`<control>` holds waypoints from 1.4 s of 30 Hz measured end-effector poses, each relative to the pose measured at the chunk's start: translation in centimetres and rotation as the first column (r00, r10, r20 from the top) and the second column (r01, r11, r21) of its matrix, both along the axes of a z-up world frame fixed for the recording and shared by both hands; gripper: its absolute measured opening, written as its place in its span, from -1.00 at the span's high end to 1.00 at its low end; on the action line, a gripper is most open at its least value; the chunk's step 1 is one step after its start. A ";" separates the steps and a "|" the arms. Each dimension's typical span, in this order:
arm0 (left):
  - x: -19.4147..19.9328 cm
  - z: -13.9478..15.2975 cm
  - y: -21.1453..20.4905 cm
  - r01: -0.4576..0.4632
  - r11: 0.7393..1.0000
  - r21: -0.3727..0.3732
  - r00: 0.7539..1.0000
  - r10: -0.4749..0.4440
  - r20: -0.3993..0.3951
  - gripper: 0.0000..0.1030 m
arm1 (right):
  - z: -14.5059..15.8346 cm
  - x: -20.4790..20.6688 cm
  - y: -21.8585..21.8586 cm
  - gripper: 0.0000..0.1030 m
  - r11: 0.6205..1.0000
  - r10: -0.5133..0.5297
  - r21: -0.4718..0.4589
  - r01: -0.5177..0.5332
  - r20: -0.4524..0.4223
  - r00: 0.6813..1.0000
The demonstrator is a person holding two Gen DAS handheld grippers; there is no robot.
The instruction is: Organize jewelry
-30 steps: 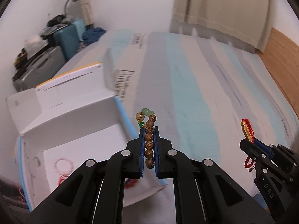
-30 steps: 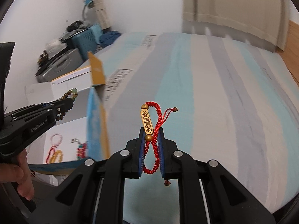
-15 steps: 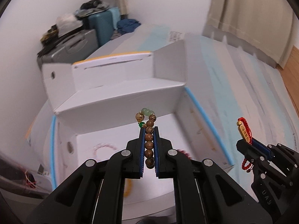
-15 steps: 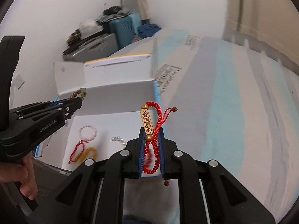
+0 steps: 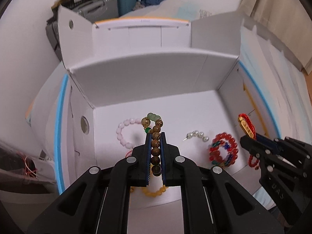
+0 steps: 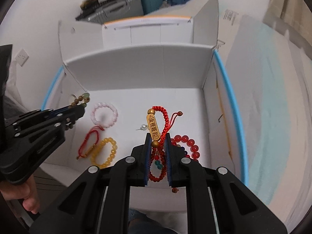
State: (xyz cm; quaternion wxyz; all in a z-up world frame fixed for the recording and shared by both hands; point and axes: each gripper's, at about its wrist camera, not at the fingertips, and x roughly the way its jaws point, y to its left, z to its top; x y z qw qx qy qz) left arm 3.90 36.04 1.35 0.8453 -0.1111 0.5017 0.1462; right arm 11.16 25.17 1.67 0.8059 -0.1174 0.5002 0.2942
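Below both pairs of fingers sits an open white cardboard box (image 5: 148,78) with a blue-edged rim, its white floor strewn with jewelry. Nearest the left gripper (image 5: 155,136), a yellow bead bracelet (image 5: 156,191) lies partly hidden under its fingers; just beyond the fingertips and to their left lies a pale pink bead bracelet (image 5: 121,130), and to their right a short row of pearls (image 5: 198,135) and a red bead bracelet (image 5: 224,150) mixed with blue and green beads. From the right wrist view, a thin red cord bracelet (image 6: 88,142) lies beside the yellow one, left of the fingers. Past the box's raised flaps, the surface is a bed cover (image 6: 273,97) striped in pale blue, grey and white; farther off, suitcases (image 6: 124,5) and folded blue cloth are stacked against a white wall, with a beige curtain at the right edge. Both grippers tilt steeply down over the box. The left gripper's fingers are pinched narrow on a wooden bead bracelet (image 5: 156,142), whose green and tan beads stick out above the tips. The right gripper (image 6: 158,137) is also clamped narrow, holding a red braided bracelet (image 6: 164,120) with a gold oblong charm standing up over the box floor. A hand (image 6: 21,197) grips the left gripper's handle at the lower left.
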 end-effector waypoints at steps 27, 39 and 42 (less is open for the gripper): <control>-3.2 1.3 0.5 -0.074 0.996 0.049 0.995 0.070 0.076 -0.20 | 0.8 -0.5 -0.5 -0.53 0.999 -0.025 0.029 0.023 0.080 0.996; -9.2 4.1 -1.9 -0.150 0.984 0.098 0.967 0.125 0.223 -0.88 | 4.2 -5.6 -4.9 -0.82 0.991 -0.060 0.130 0.031 0.224 0.973; -10.6 4.0 -2.9 -0.146 0.985 0.091 0.964 0.121 0.236 -0.88 | 4.1 -7.1 -5.5 -0.85 0.992 -0.060 0.122 0.030 0.252 0.966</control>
